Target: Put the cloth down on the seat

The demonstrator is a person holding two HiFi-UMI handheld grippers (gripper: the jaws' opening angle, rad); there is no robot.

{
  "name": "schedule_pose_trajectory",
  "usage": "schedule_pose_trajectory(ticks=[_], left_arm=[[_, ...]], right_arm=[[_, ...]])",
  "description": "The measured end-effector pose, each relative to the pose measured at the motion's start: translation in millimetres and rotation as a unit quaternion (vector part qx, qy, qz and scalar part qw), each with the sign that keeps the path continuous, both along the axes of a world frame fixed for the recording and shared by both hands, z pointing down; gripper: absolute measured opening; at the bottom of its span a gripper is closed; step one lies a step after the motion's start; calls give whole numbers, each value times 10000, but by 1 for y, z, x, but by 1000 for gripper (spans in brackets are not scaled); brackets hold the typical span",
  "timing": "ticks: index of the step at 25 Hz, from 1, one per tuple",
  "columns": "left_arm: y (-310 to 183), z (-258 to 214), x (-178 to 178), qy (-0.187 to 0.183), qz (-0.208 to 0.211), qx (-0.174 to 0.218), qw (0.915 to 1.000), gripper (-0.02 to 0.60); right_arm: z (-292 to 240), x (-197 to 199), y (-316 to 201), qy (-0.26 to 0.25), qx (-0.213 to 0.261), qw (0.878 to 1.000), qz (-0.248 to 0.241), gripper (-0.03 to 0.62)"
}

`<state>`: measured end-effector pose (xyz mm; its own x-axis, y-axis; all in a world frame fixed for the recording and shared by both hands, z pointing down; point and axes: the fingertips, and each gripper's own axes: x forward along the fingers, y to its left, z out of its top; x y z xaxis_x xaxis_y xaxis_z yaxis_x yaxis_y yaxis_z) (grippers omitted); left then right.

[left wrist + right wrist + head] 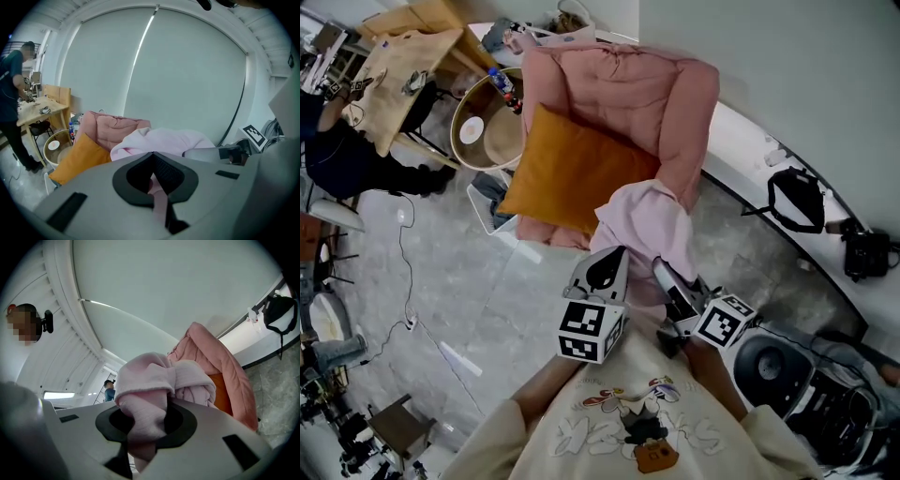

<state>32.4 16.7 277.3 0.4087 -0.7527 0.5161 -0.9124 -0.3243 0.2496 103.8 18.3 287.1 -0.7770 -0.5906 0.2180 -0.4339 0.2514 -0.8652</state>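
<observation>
Head view: cloth (645, 225) bunched at the chair (684, 94) front, beside cushion (572, 173).
Left gripper view: left tool (153, 159) clamped on a thin cloth strip.
Right gripper view: right tool (145, 418) clamped on a thick wad.
Advice: carry over seat (546, 228), lower, then release together.

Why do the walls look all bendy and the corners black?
Left gripper view: the wide lens bows the wall and darkens the corners; right gripper view: same, and the near cloth looks huge; head view: milder bending, chair tilted.
</observation>
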Motion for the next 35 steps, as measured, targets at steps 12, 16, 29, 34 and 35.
schedule_pose_trajectory(ticks=[12, 16, 29, 34, 35], left_arm=[[-16, 10, 4, -144, -269, -180, 9994, 3], [-12, 18, 8, -30, -179, -344, 9992, 3], [-29, 52, -10, 180, -44, -763, 9969, 3], [-41, 73, -16, 216, -50, -938, 9953, 3], [-43, 77, -18, 236, -62, -975, 9949, 3]], right_arm=[[23, 6, -32, -86, -228, 9994, -257, 124], [29, 4, -32, -43, -304, 9992, -256, 124], [52, -15, -49, 130, -522, 9984, -176, 126], [70, -14, -61, 228, -655, 9975, -135, 124], [74, -15, -64, 258, -685, 9972, -134, 124]])
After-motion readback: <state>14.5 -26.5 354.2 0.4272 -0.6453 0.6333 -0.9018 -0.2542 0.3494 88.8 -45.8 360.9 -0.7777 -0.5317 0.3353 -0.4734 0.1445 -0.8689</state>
